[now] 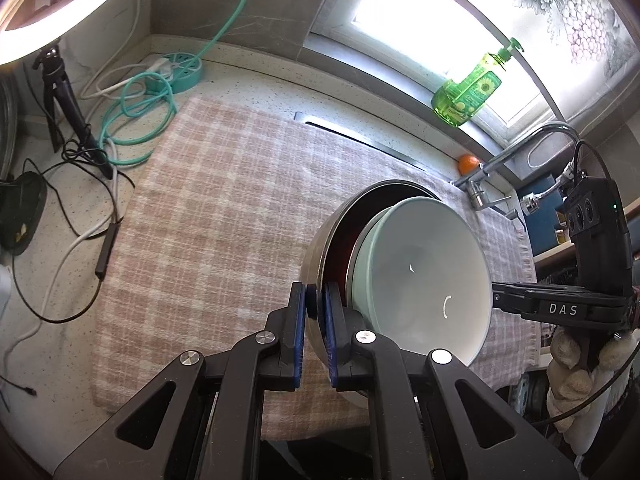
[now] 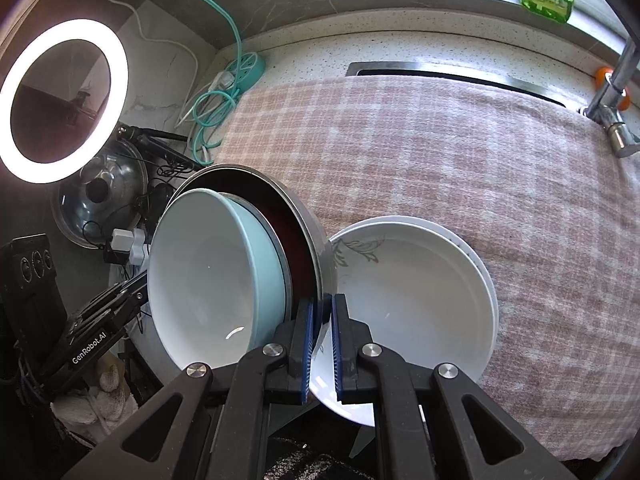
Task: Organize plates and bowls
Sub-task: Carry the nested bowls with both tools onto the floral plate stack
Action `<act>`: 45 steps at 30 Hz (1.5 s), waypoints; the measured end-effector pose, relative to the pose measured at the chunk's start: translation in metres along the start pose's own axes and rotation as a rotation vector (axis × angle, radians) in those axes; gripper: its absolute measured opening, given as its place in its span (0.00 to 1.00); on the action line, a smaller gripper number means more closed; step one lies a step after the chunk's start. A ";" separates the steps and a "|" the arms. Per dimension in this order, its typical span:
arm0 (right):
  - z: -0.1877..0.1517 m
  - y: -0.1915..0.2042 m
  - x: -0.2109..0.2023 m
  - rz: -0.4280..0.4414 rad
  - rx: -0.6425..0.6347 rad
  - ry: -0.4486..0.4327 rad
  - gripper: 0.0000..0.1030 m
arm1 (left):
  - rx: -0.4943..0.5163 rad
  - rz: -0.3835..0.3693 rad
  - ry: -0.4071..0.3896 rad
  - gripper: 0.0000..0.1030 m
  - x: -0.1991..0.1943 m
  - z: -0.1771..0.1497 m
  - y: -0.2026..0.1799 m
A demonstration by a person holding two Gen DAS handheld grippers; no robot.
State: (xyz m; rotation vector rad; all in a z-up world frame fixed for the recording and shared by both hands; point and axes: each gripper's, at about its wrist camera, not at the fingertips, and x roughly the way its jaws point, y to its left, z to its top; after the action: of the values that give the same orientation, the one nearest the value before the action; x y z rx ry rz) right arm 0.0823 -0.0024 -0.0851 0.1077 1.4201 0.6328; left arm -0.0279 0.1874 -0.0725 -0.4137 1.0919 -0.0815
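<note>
A steel pan (image 1: 320, 248) with a dark red inside is held tilted above the checked cloth (image 1: 224, 200), and a pale green bowl (image 1: 424, 272) with a white inside is nested in it, leaning out toward the viewer. The left tongs (image 1: 316, 312) are pressed together on the pan's rim at its 7 o'clock edge in the left wrist view. The right tongs (image 2: 322, 336) pinch the same rim from the opposite side, at 5 o'clock of the pan in the right wrist view. A gloved hand (image 1: 576, 372) grips the right tool's handle at 4 o'clock of the left wrist view.

Just at 3 o'clock of the pan in the right wrist view, a stack of white plates (image 2: 424, 304) lies on the cloth near its front edge; the top one bears a leaf pattern. The cloth covers the speckled table (image 1: 256, 84).

Farther out: a green soap bottle (image 1: 468, 92) on the window ledge at 1 o'clock, a tap (image 2: 616, 92) with an orange object (image 1: 468, 163) beside it at 2 o'clock, a teal power strip (image 1: 180, 70) with coiled cable at 11 o'clock, and a lit ring light (image 2: 64, 100) at 10 o'clock.
</note>
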 end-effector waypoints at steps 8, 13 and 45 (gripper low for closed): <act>-0.012 -0.034 -0.012 -0.026 0.055 -0.017 0.08 | 0.052 -0.027 0.038 0.07 0.018 -0.002 -0.027; -0.022 -0.052 -0.017 -0.037 0.089 -0.022 0.08 | 0.076 -0.038 0.064 0.07 0.029 -0.005 -0.041; -0.048 -0.086 0.004 -0.049 0.163 0.020 0.08 | 0.116 -0.027 0.141 0.07 0.059 -0.020 -0.056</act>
State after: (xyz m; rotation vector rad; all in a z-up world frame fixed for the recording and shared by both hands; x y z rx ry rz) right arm 0.0671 -0.0866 -0.1348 0.1949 1.4882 0.4783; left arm -0.0101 0.1149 -0.1093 -0.3220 1.2146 -0.1993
